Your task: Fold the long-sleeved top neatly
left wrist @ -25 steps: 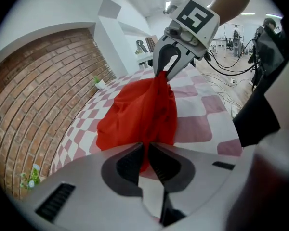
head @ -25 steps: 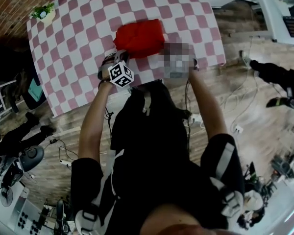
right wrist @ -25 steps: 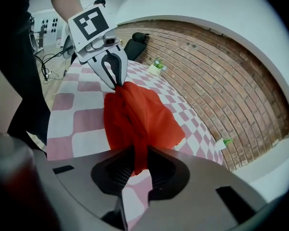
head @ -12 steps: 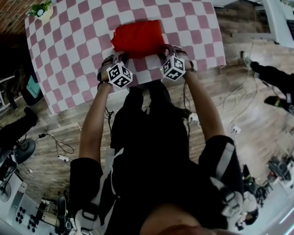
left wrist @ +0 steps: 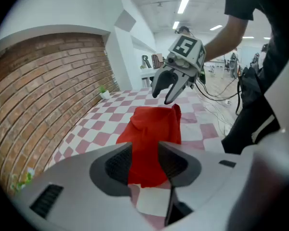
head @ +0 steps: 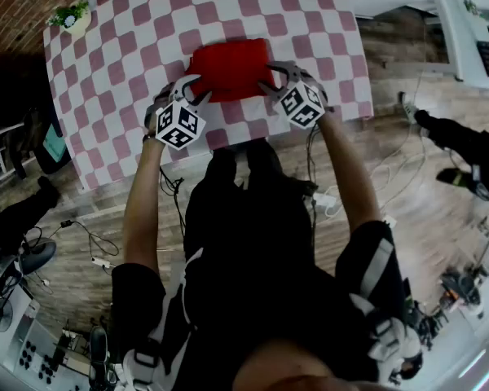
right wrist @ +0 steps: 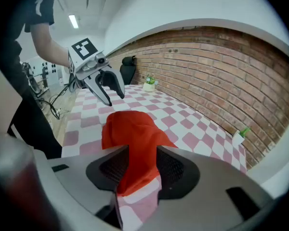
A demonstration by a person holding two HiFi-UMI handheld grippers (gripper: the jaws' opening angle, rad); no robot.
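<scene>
Over the checked table [head: 130, 63] beside brickwork [head: 16, 6], left tongs [head: 194, 90] and right tongs [head: 270, 77] have just spread open around the red top [head: 231, 68].

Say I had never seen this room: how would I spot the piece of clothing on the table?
Find the pink-and-white checked table beside the brick wall. Near the edge closest to the person lies the folded top. It is the only plain red thing there; the potted plant at the far corner is green and white.
</scene>
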